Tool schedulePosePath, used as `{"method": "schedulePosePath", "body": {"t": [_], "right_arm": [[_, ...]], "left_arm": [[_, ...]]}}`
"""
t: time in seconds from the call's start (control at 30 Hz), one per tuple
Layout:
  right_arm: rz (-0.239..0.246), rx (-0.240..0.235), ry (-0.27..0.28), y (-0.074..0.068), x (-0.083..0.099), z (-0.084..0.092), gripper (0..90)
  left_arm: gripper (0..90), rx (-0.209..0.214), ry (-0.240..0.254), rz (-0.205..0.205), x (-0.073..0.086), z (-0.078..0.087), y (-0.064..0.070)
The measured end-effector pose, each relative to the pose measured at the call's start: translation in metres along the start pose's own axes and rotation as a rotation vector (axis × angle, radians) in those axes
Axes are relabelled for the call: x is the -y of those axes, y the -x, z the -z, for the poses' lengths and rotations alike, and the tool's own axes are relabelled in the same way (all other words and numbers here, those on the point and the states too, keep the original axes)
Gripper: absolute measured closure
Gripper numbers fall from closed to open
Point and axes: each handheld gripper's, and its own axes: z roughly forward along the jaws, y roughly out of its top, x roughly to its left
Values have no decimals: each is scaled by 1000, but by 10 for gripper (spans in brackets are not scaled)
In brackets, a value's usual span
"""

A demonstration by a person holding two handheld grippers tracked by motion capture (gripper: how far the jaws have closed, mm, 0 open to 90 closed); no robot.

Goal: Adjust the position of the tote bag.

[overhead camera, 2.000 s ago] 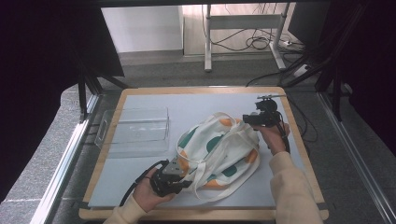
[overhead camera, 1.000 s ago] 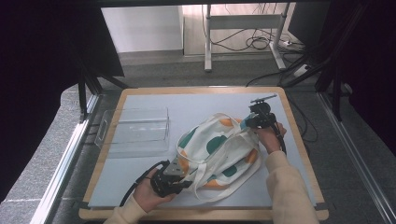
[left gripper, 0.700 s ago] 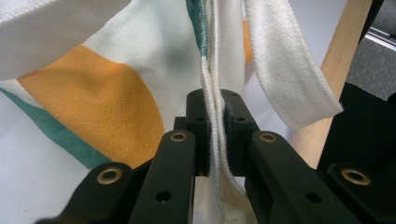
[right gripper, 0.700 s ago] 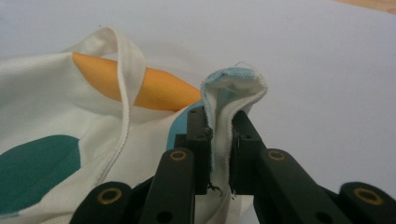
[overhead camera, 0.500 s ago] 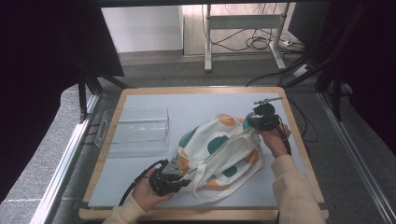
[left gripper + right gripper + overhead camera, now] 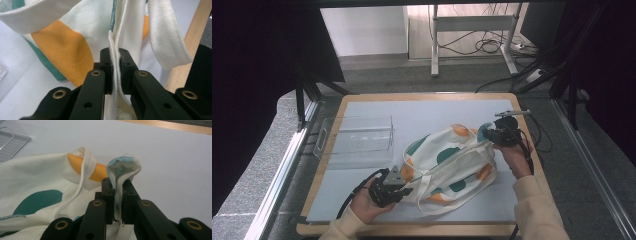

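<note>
A white cloth bag (image 6: 447, 160) with orange and teal patches lies crumpled on the white mat (image 6: 427, 112). At its near-left end my left gripper (image 6: 404, 189) is shut on the bag's doubled hem, which stands pinched between the pads (image 6: 116, 53), with a white strap (image 6: 165, 37) hanging to the side. At the bag's far-right end my right gripper (image 6: 489, 135) has just been closing its jaws. They are now shut on a folded, teal-lined corner of the bag (image 6: 123, 167), which sticks up above the fingertips (image 6: 116, 183).
A clear plastic tray (image 6: 357, 137) sits on the mat's left side, just left of the bag. The mat lies on a wooden board (image 6: 422, 96) with a raised rim. Table legs and cables (image 6: 484, 45) stand on the floor beyond the far edge.
My right gripper closed on the bag's far-right corner and drew it a little to the right and up, stretching the cloth. The left hand stayed in place with its grip.
</note>
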Motion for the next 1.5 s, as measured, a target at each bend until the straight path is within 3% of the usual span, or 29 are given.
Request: {"method": "schedulePosePath", "body": {"t": [0.53,0.9,1.17,1.5], "right_arm": [[-20,-49,73,5,27,32,828],[-35,-68,103,6,36,45,829],[-64,-64,132,4,50,57,829],[-98,-57,147,4,69,63,828]], "left_arm": [[843,-28,13,26,-4,3,-11],[844,-61,-3,13,-14,8,-15],[843,-85,-12,1,-28,9,-34],[842,-91,-14,38,-36,-3,-50]]}}
